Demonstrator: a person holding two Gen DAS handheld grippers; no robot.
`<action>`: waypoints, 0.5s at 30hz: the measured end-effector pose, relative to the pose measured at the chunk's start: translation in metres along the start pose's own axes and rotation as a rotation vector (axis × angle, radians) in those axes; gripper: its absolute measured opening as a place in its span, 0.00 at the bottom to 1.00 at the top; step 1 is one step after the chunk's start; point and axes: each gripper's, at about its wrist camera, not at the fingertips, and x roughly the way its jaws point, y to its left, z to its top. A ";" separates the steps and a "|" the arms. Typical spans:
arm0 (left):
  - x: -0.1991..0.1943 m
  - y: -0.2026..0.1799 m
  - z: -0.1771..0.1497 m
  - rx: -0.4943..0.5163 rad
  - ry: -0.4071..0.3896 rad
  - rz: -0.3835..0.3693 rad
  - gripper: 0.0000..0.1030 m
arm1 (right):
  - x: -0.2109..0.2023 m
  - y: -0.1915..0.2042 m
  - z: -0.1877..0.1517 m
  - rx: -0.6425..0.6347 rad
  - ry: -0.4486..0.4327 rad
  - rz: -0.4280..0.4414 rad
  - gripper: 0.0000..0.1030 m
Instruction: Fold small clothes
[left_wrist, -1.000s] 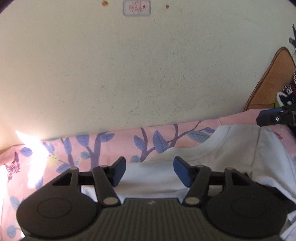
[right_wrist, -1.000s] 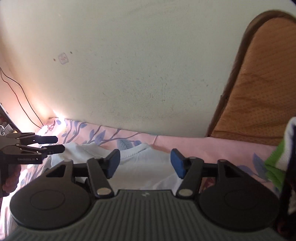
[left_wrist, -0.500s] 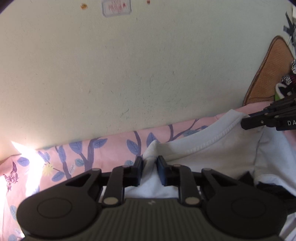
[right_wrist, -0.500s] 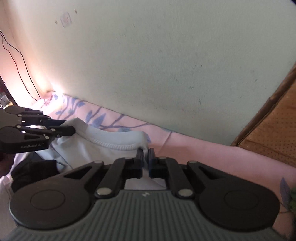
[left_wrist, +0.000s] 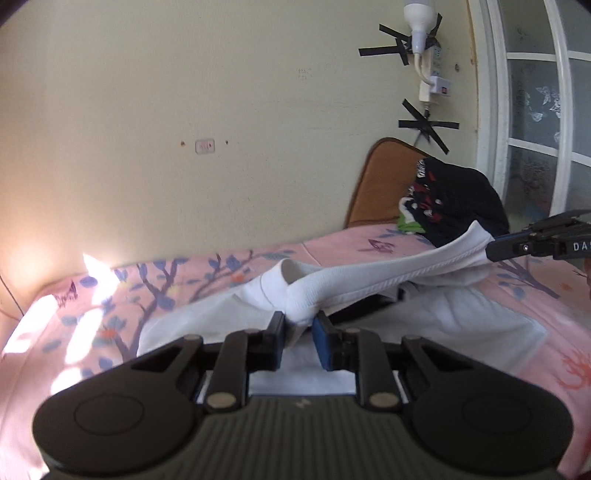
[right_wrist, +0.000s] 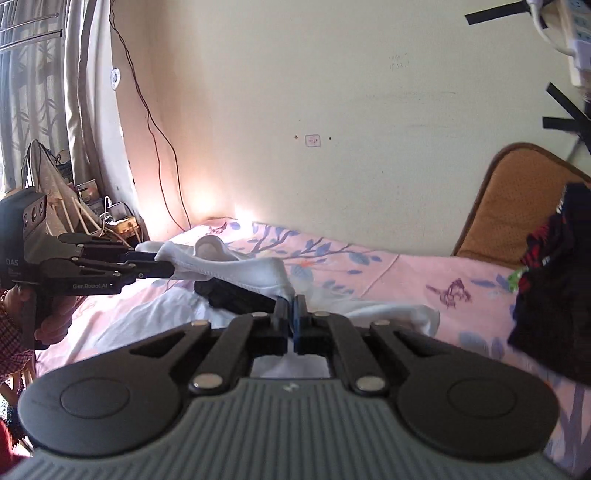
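Both tools, open 1 second ago, are now clenched on the white shirt (left_wrist: 388, 277): left tool (left_wrist: 298, 332) and right tool (right_wrist: 294, 325) hold its neckline raised and stretched above the bed (left_wrist: 461, 251). The fold-over can proceed.

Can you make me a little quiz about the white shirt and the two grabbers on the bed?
1. True or false: both the left gripper and the right gripper pinch the white shirt.
2. What colour is the bedsheet under it? A pink, B green, C grey.
3. Fill in: the shirt's collar hangs stretched between the two ____.

Key: 1 true. 2 A. 3 grippers.
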 end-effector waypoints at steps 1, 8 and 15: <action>-0.007 -0.004 -0.012 -0.019 0.021 -0.008 0.19 | -0.010 0.007 -0.014 -0.004 -0.001 -0.009 0.05; -0.025 0.007 -0.069 -0.220 0.135 -0.054 0.27 | 0.003 0.022 -0.093 0.147 0.115 -0.051 0.10; -0.051 0.075 -0.056 -0.473 0.035 0.074 0.69 | -0.045 0.003 -0.088 0.359 -0.139 -0.047 0.54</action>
